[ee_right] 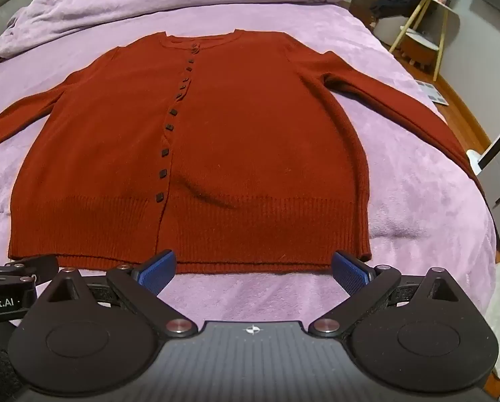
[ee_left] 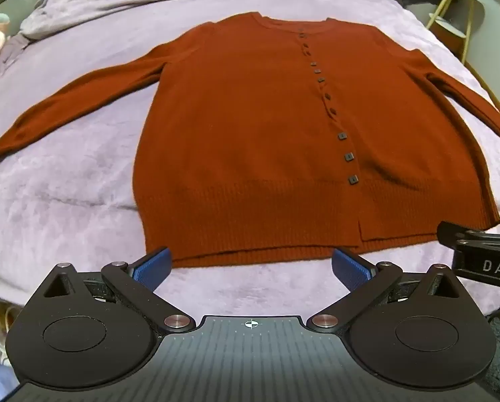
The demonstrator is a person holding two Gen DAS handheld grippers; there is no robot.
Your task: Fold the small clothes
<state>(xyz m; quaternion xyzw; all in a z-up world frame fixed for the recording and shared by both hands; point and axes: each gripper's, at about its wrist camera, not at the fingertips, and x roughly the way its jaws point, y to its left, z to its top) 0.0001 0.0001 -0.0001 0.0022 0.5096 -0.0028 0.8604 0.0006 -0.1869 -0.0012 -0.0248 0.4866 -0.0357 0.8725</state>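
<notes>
One rust-red knitted button cardigan [ee_left: 250, 140] lies flat on my lilac plush bed cover [ee_left: 65, 184], collar far, hem near; both grippers' jaws gape, empty.

A home bedroom: bed [ee_right: 417, 201] under lilac plush blanket, crumpled duvet [ee_right: 149, 3], small side table [ee_right: 427, 16] by the wall

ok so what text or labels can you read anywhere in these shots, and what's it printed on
"DAS": white letters on the black body of the right gripper, cut off by the edge of the left wrist view.
"obot.AI": white letters on the black body of the left gripper, cut off at the edge of the right wrist view.
No lettering shows on the red cardigan or the purple bedspread.
</notes>
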